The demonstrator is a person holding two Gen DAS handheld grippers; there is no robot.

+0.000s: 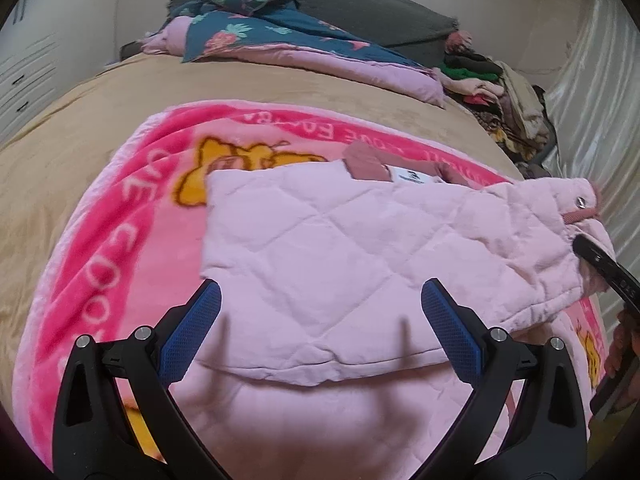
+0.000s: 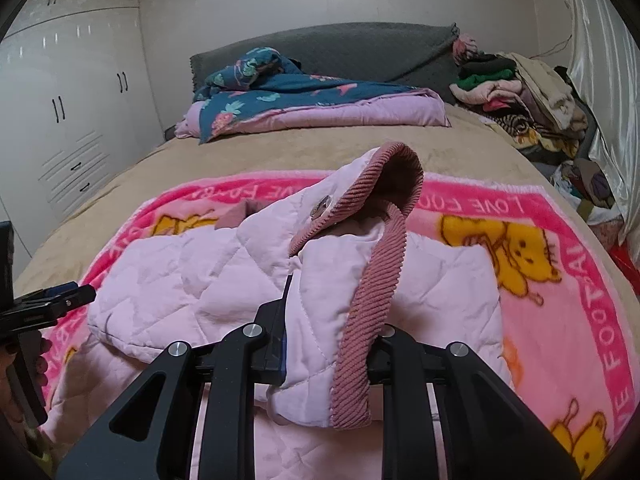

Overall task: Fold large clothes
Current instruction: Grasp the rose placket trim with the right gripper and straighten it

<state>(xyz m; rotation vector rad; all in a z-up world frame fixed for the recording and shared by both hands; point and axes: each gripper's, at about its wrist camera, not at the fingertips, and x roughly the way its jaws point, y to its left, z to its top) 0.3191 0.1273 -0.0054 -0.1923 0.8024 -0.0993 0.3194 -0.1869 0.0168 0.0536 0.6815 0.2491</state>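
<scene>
The pale pink quilted jacket (image 1: 360, 240) lay partly folded on the hot-pink cartoon-bear fleece blanket (image 1: 120, 200), spread over the tan bedcover (image 2: 280, 152), probably to give a clean folding surface. The left gripper (image 1: 320, 292) hovered with its blue-padded tongs spread wide over the jacket's near edge, holding nothing. The right gripper (image 2: 320, 344) had clamped down on the jacket's ribbed dusty-rose trim (image 2: 360, 320), lifting that end toward twelve o'clock, seemingly to carry it across for the next fold.
</scene>
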